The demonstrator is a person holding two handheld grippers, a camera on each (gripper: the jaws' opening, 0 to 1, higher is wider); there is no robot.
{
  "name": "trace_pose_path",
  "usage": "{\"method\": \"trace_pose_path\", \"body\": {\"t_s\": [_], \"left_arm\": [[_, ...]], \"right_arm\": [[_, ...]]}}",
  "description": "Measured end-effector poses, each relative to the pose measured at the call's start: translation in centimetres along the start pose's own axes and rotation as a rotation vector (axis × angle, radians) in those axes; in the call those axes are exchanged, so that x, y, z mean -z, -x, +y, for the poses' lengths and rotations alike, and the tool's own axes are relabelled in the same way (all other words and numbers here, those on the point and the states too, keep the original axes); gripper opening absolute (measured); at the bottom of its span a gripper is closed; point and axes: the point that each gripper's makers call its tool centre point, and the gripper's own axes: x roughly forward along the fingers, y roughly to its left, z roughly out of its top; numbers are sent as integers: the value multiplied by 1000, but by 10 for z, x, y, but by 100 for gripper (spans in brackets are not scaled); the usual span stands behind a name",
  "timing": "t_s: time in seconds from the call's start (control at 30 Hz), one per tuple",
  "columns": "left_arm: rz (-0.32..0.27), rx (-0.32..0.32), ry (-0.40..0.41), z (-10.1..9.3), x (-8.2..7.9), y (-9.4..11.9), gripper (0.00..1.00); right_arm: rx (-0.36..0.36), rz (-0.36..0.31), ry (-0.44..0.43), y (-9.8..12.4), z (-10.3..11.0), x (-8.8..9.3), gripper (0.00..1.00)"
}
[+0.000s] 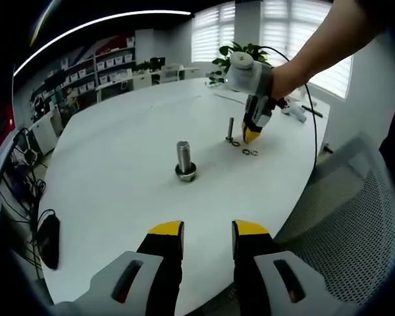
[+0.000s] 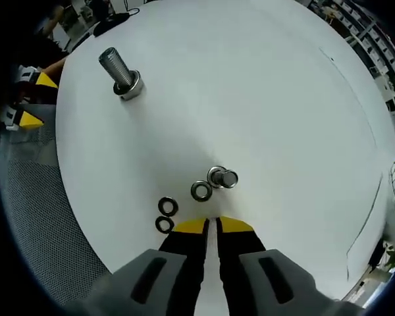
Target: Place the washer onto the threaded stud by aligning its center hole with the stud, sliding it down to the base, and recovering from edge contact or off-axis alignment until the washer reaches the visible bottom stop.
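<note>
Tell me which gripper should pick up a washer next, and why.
The right gripper, probably. Its nearly closed jaws hang just above the loose washers beside the small stud. The left gripper sits open at the table's near edge, with the large stud between it and the washers.

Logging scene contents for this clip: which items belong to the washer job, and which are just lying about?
Job:
small stud
washer beside it
two dark washers
right gripper, nearly closed above them

Lying about:
large stud
left gripper, open
potted plant
</note>
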Motion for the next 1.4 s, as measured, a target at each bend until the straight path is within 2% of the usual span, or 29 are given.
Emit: {"method": "trace_pose_path", "body": {"t_s": [0.3, 0.57, 0.67, 0.73, 0.8, 1.03, 1.17, 1.33, 1.37, 1.4], "left_arm": [[-10, -3, 7, -2, 1, 7, 27], [-16, -4, 10, -1, 1, 5, 27], [-20, -6, 11, 0, 0, 4, 27], [-17, -3, 15, -1, 0, 4, 27], [-11, 0, 14, -1, 2, 3, 27], [-5, 2, 11, -2, 2, 3, 27], [-2, 5, 9, -2, 3, 2, 27], [1, 4, 14, -2, 2, 2, 27], [-1, 4, 16, -2, 2, 2, 27], [-2, 2, 15, -2, 2, 3, 27]], "right_arm": [[-1, 22, 17, 2, 9, 2, 11], [-27, 17, 36, 1, 11, 3, 15], [-54, 4, 13, 1, 15, 3, 21], [-45, 8, 30, 2, 15, 6, 28], [-32, 14, 57, 2, 12, 12, 29], [-31, -38, 7, 17, 7, 16, 29], [-21, -61, -15, 21, -4, 20, 29], [-13, -60, -18, 24, -9, 27, 29], [-19, -66, -30, 24, -9, 27, 29], [-39, -91, -85, 23, -5, 23, 29]]}}
